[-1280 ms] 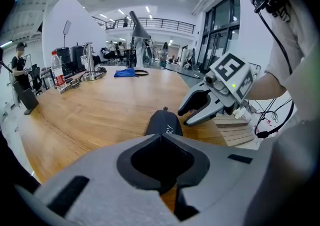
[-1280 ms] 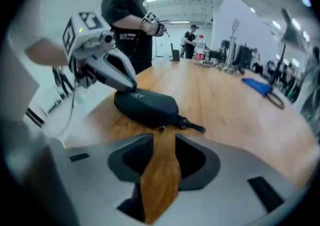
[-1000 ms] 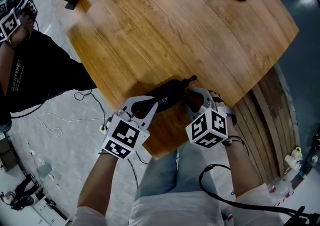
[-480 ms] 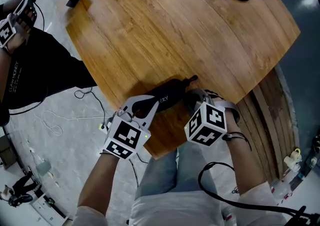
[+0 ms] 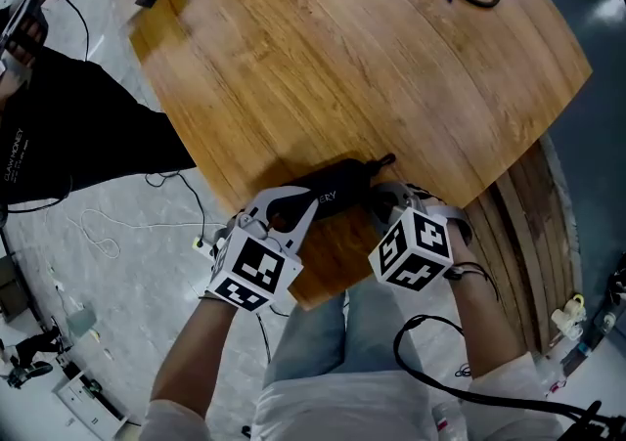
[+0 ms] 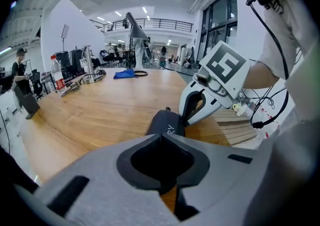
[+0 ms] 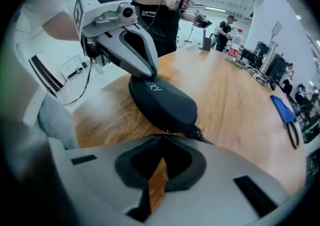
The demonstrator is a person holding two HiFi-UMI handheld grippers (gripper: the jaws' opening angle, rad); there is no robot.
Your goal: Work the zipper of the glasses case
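Glasses case, black and rounded, on the wooden table near the edge closest to you, between your grippers. Your left gripper has its jaws together, tips pressed on the case's lettered end. Your right gripper is closed on what looks like the small zipper pull. The case is probably light, semi-stiff and quick to slide: pin it, draw by the pull. Only the right gripper view shows that pull; the head view hides it.
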